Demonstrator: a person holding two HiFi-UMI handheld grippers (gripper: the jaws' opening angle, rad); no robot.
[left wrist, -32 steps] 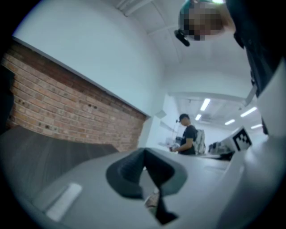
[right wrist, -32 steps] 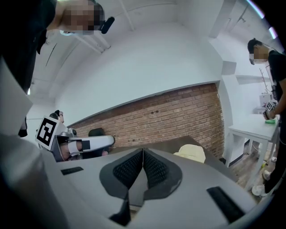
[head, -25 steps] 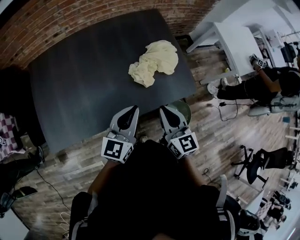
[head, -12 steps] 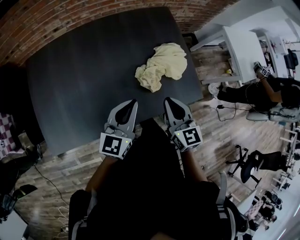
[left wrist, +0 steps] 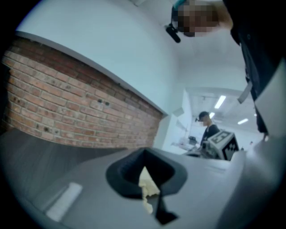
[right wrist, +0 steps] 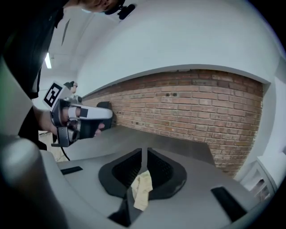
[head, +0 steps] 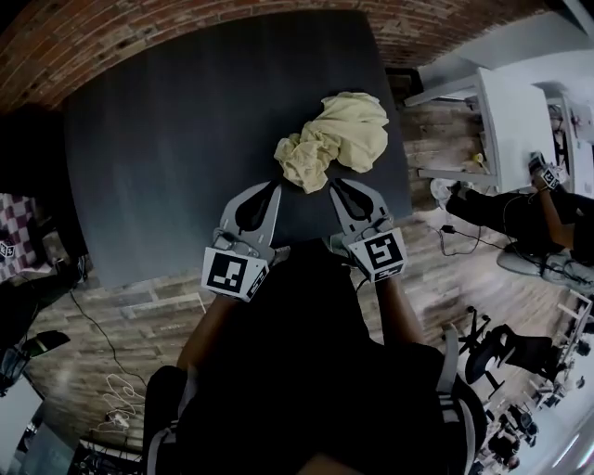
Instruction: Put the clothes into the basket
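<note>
A crumpled pale yellow cloth lies on the dark table, toward its right edge. Both grippers reach over the table's near edge, side by side. My left gripper is shut and empty, its tip just left of the cloth's near end. My right gripper is also shut and empty, just right of that end. In the left gripper view the cloth shows through the notch between the jaws. The right gripper view shows the cloth the same way, with the left gripper off to the side. No basket is in view.
A brick wall runs behind the table. A white desk stands to the right, with a seated person beside it. An office chair stands on the wooden floor. Cables lie at the lower left.
Both grippers have moved forward from the table's near edge to the cloth's near end. A green round thing under the right gripper is no longer seen.
</note>
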